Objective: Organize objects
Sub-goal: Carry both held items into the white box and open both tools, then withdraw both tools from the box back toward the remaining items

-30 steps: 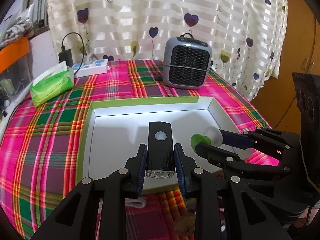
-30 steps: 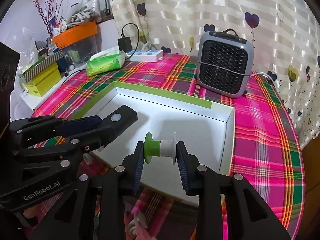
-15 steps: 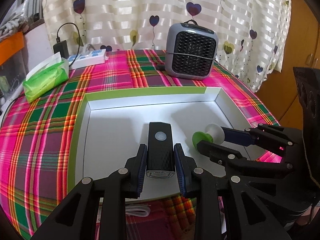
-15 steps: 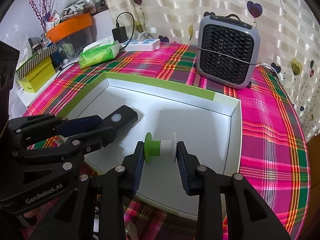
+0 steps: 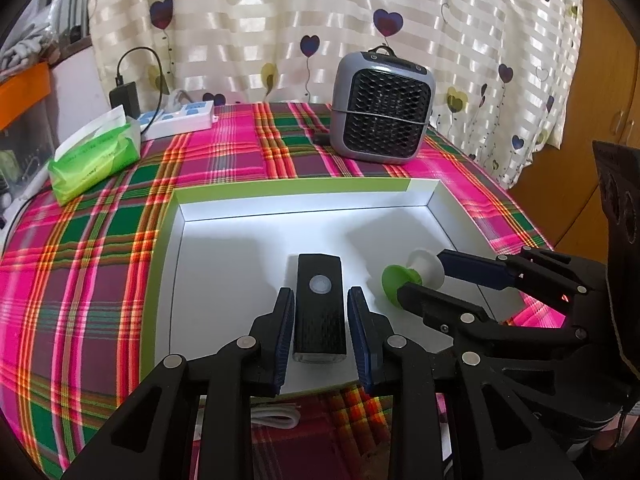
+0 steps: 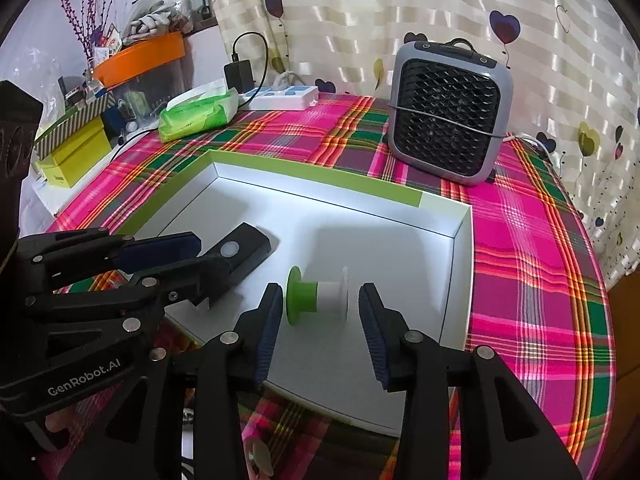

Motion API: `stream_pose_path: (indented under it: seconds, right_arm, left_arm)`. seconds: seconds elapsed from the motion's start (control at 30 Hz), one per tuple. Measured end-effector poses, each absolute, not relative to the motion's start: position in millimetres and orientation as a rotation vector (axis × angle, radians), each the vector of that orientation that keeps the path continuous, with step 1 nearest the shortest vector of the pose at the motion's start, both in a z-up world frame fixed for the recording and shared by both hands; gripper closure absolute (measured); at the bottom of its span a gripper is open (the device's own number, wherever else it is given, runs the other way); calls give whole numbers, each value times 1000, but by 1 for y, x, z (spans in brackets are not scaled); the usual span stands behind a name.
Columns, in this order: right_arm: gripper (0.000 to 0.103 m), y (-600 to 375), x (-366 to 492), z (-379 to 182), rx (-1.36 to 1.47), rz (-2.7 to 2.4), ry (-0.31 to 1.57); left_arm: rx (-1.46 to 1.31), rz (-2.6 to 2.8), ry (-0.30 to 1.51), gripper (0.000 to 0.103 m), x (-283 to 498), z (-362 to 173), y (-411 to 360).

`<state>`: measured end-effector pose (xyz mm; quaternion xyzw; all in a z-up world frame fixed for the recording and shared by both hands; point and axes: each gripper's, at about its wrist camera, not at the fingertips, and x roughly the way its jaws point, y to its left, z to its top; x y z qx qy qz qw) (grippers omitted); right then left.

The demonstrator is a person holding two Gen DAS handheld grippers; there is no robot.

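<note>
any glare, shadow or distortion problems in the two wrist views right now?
Left wrist: the white box far inner wall is blown out, the tongs cast a soft shadow on its floor, and the fisheye bows the plaid tablecloth with black corner vignetting. Right wrist: same barrel distortion, the curtain is backlit and bright, and the green-and-white spool stays sharp.

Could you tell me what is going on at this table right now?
A person is sorting small items into a shallow white box with a green rim, using two handheld grippers. The left gripper straddles a black bike light lying in the box, jaws slightly apart from its sides. The right gripper is open around a green-and-white spool resting on the box floor. Both items look just set down.
</note>
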<state>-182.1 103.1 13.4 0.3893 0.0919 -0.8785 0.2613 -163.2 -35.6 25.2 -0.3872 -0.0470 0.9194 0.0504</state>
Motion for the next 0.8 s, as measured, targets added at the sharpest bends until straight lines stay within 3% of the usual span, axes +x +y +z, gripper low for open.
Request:
stream_pose_path:
  seconds: [0.8]
  right_arm:
    - [61, 116, -124, 38, 957, -2371, 205]
  left_arm:
    - [-1145, 2811, -130, 78, -109, 45, -22]
